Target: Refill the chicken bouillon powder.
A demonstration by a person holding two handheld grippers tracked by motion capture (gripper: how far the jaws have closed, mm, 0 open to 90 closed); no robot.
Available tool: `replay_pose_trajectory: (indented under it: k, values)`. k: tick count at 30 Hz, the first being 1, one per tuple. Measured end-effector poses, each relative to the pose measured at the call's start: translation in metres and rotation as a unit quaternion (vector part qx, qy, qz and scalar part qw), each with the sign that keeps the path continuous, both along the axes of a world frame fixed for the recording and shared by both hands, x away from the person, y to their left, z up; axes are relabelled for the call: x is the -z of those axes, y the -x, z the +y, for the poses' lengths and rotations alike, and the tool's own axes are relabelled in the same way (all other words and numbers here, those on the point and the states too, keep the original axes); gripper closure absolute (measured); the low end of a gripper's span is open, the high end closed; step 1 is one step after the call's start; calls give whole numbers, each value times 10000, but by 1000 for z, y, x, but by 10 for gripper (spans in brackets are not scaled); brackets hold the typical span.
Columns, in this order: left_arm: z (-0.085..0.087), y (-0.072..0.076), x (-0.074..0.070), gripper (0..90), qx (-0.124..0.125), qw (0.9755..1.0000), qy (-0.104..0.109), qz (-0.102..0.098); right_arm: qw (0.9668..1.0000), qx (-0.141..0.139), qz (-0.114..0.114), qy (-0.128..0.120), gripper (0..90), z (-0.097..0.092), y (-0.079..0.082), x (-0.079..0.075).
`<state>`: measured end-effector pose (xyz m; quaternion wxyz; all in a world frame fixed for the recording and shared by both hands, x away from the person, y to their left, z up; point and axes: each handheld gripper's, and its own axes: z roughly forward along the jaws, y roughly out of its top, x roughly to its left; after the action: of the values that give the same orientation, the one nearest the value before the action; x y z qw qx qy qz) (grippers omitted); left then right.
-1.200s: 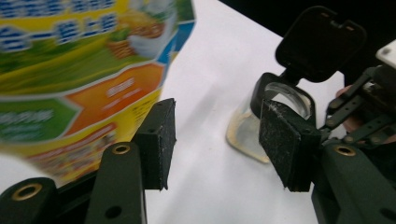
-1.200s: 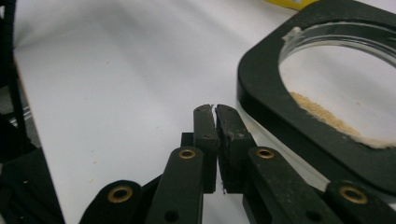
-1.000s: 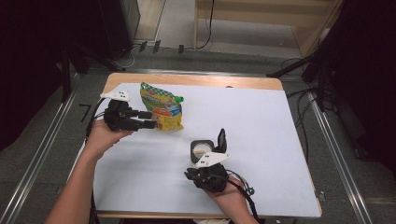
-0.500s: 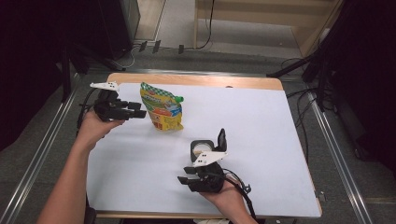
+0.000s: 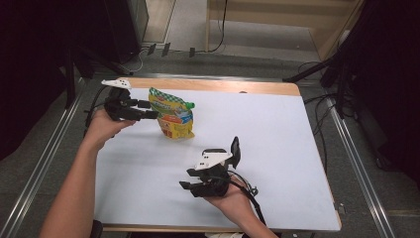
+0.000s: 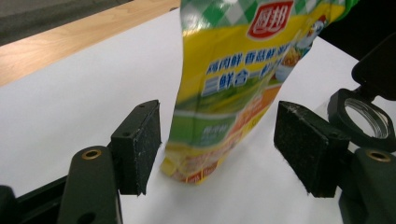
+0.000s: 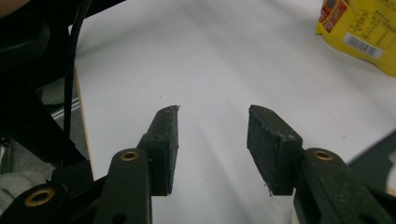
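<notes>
The yellow and green snack bag [image 5: 173, 115] stands upright on the white table [image 5: 287, 134], toward its far left part, and it has kept that place since a second ago. In the left gripper view the bag [image 6: 233, 84] rises between the two black jaws, with a gap on each side, so neither pad presses on it. The left gripper [image 5: 146, 110] has drawn back toward the table's left edge compared with a second ago, when its tips reached the bag; now its tips sit just beside the bag's left edge. Its jaws have just been opening and stand apart, with the bag between them but free.

The bag is sealed at the top, and what is inside cannot be seen. A small black jar [image 5: 217, 153] with a hinged lid [image 5: 236, 148] standing up sits nearer the person, close to the right gripper; in the left gripper view its round clear mouth [image 6: 369, 119] shows beyond the right jaw, and whether anything is in it cannot be told.

The right gripper [image 7: 212, 140] has turned away from the jar since a second ago and now points left across the bare table. Its jaws have just been opening and stand apart with nothing between them; the bag's corner [image 7: 362, 32] lies well off from it.
</notes>
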<state>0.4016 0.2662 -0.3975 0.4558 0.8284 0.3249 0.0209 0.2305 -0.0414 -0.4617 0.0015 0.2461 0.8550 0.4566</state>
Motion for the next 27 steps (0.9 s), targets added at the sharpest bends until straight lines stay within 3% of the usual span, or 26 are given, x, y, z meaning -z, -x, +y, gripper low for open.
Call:
replay_pose_trajectory:
  k: [5, 8, 11, 16, 17, 21, 25, 27]
  values:
    - [-13, -5, 4, 364, 62, 9999, 13, -87, 9999, -82, 62, 3, 535, 9, -2, 3]
    - [-21, -9, 9, 381, 71, 9999, -100, -103, 9999, -77, 107, -82, 534, 13, -3, 4]
    - [-22, -9, 9, 402, 56, 9999, -57, -107, 9999, -135, 77, 14, 534, 17, -3, 7]
    - [-21, -6, 10, 569, 115, 9999, 63, -71, 9999, -139, 90, 10, 540, 20, -5, 10]
    - [-24, -3, 11, 632, 240, 9996, 125, -27, 9998, -144, 129, -13, 538, 21, -5, 11]
    - [-28, 4, 14, 672, 251, 9994, 211, -63, 9997, -190, 124, -25, 539, 22, -3, 11]
    - [-28, 6, 16, 766, 221, 9990, 379, 52, 9997, -219, 81, -94, 536, 24, 1, 10]
    - [-30, 9, 15, 820, 138, 9994, 318, -38, 9997, -230, 50, -91, 531, 25, 3, 10]
